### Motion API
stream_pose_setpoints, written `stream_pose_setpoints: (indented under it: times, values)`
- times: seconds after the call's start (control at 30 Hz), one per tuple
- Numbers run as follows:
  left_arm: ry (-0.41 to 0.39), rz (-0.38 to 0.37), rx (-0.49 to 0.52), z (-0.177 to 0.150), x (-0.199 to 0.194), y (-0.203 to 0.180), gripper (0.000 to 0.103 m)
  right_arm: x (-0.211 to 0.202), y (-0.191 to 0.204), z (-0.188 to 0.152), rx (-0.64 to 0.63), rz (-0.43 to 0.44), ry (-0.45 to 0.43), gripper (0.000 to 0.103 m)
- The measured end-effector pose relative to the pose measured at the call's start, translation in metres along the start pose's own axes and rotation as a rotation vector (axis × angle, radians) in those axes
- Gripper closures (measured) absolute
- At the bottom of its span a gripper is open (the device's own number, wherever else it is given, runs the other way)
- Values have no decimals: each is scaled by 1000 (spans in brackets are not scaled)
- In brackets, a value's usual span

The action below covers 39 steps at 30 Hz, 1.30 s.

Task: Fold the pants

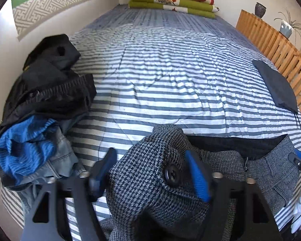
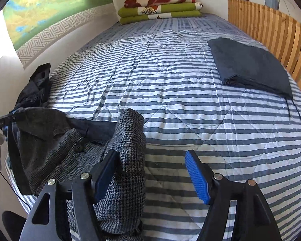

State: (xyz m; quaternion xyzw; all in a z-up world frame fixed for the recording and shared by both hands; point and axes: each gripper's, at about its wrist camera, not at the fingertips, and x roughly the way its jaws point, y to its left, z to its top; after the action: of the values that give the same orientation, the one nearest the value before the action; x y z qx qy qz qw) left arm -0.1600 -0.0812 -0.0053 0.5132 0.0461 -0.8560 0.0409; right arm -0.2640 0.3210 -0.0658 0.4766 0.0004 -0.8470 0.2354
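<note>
Grey houndstooth pants (image 1: 150, 180) lie bunched at the near edge of the striped bed (image 1: 160, 70), their dark lining showing. In the left wrist view the waistband with a black button (image 1: 172, 175) bulges up between the wide-apart blue pads of my left gripper (image 1: 152, 170), which is open. In the right wrist view a fold of the same pants (image 2: 130, 150) drapes over the left finger (image 2: 105, 176) of my right gripper (image 2: 150, 172). That gripper is open too, and its right pad (image 2: 197, 177) hangs free over the quilt.
A pile of black, blue and denim clothes (image 1: 40, 110) sits at the bed's left edge by the wall. A folded dark garment (image 2: 248, 66) lies at the right, next to a wooden slatted rail (image 2: 271, 26). Folded green and red blankets (image 2: 160, 8) sit at the far end.
</note>
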Motion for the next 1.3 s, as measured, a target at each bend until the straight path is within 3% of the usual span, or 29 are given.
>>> stream_pose_setpoints:
  times: [0.07, 0.1, 0.13, 0.2, 0.3, 0.43, 0.47, 0.53, 0.57, 0.63, 0.67, 0.73, 0.83, 1.0, 1.1, 1.2, 1.23, 1.3]
  values:
    - [24, -28, -34, -7, 9, 9, 81, 13, -6, 3, 44, 62, 28, 38]
    - [17, -47, -45, -14, 8, 14, 84, 17, -7, 2, 58, 88, 40, 45]
    - [12, -54, -44, -20, 3, 18, 84, 18, -7, 1, 64, 107, 50, 66]
    - [4, -76, -61, -40, -11, 30, 85, 18, -2, -2, 56, 140, 72, 87]
    - [-6, -139, -112, -77, -41, 50, 85, 0, 7, -10, 21, 160, 49, 92]
    - [-42, -165, -166, -131, -86, 67, 85, -32, 11, -21, 28, 275, 54, 93]
    - [-39, -170, -186, -144, -92, 71, 82, -40, 11, -26, 37, 309, 62, 93]
    - [-12, -126, -189, -167, -92, 76, 65, -51, 14, -34, 52, 377, 86, 93]
    - [-3, -67, -164, -174, -87, 75, 46, -54, 16, -39, 49, 387, 97, 93]
    - [-15, 17, -139, -180, -86, 76, 41, -50, 24, -48, 8, 343, 123, 89]
    - [-29, 22, -144, -180, -89, 78, 41, -45, 29, -52, -32, 296, 139, 84]
    - [-76, 10, -138, -169, -97, 75, 39, -36, 36, -56, -95, 203, 157, 55]
    - [-109, -5, -35, -143, -97, 55, 25, -41, 36, -52, -140, 170, 95, 52]
    - [-36, 0, 26, -95, -50, 32, 23, -40, 18, -28, -101, 196, 59, 45]
    - [62, 3, 30, -83, -9, 30, 19, -32, 9, -14, -86, 234, 61, 44]
    - [95, 21, 49, -80, 15, 30, 20, -23, 5, -2, -78, 286, 72, 43]
    - [97, 12, 49, -81, 19, 30, 22, -20, 5, 2, -75, 310, 74, 43]
    - [106, -19, 30, -81, 22, 34, 46, -9, 8, 9, -89, 362, 92, 40]
